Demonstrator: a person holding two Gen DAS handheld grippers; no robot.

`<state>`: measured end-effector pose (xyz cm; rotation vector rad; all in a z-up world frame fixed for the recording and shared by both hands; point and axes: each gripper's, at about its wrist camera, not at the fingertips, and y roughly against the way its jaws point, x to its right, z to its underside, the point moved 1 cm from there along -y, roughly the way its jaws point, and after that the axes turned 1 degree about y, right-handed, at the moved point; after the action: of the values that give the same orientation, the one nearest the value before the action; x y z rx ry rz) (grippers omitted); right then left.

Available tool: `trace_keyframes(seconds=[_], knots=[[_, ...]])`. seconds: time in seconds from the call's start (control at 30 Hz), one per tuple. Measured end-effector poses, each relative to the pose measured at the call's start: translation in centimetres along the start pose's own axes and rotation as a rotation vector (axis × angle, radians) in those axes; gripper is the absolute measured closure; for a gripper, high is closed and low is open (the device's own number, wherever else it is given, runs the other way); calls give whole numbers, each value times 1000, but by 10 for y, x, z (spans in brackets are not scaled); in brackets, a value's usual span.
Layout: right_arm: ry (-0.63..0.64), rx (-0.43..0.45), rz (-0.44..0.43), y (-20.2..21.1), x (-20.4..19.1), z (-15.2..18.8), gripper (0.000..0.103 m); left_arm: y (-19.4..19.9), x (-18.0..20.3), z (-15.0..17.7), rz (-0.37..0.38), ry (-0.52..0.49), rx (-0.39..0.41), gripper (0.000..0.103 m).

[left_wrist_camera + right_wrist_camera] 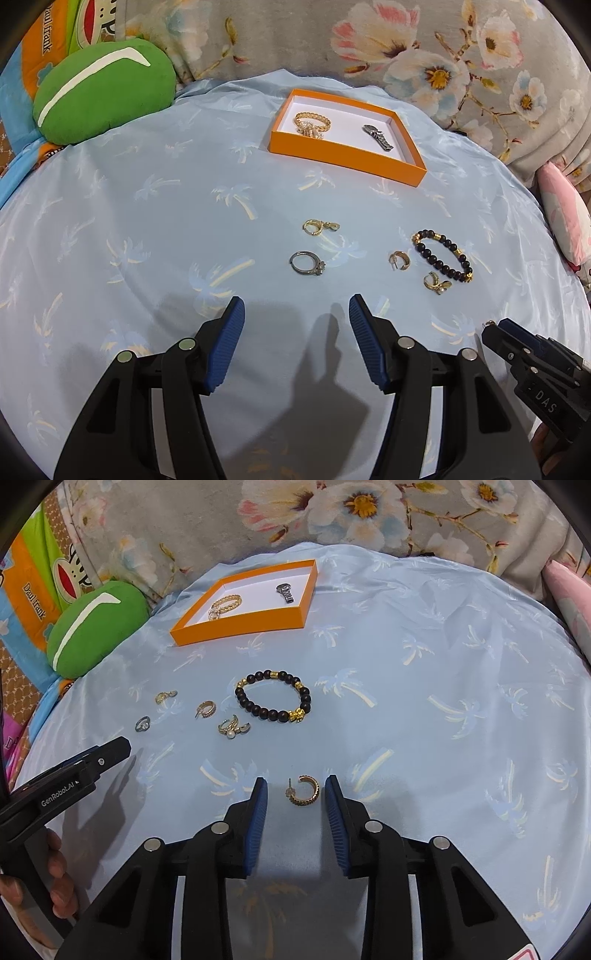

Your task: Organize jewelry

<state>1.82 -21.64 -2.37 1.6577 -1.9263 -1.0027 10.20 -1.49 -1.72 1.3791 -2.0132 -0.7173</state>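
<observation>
An orange tray (pixel 343 157) (pixel 236 626) holds a gold bracelet (pixel 312 122) (pixel 225 603) and a silver watch (pixel 378 136) (pixel 285 592). On the blue cloth lie a dark bead bracelet (pixel 443 254) (pixel 273 696), a silver ring (pixel 307 263) (pixel 142 723), a gold clasp earring (pixel 319 226) (pixel 165 696), a gold hoop (pixel 399 260) (pixel 205 709) and a pearl earring (pixel 436 283) (pixel 232 728). My right gripper (pixel 295 794) is open, its fingers either side of a gold hoop earring (pixel 303 790). My left gripper (pixel 295 314) is open and empty, short of the silver ring.
A green cushion (pixel 103 92) (pixel 96 627) lies at the left. A floral blanket (pixel 443 55) runs along the back. A pink pillow (pixel 565 214) is at the right edge. The right gripper shows in the left wrist view (pixel 535 373); the left gripper shows in the right wrist view (pixel 74 771).
</observation>
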Motion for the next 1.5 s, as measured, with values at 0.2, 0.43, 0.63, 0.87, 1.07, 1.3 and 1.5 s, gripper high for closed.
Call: trace_keyframes(seconds=[0.2, 0.43, 0.63, 0.87, 1.07, 1.3, 1.5], knots=[[1, -5, 3, -1, 0, 0, 78, -1, -1, -1, -1, 5, -2, 46], [-2, -5, 3, -1, 0, 0, 79, -17, 3, -14, -6, -5, -24, 47], [-7, -6, 3, -1, 1, 0, 85, -21, 6, -21, -7, -5, -6, 47], [-19, 0, 2, 0, 3, 0, 87, -15, 35, -20, 74, -94, 12, 46], [-24, -2, -3, 1, 5, 0, 87, -39, 76, -27, 58, -184, -24, 47], [-27, -3, -6, 1, 6, 1, 87, -53, 81, -32, 43, -168, -59, 67], [-29, -2, -7, 2, 5, 2, 87, -53, 80, -31, 75, -162, -61, 86]])
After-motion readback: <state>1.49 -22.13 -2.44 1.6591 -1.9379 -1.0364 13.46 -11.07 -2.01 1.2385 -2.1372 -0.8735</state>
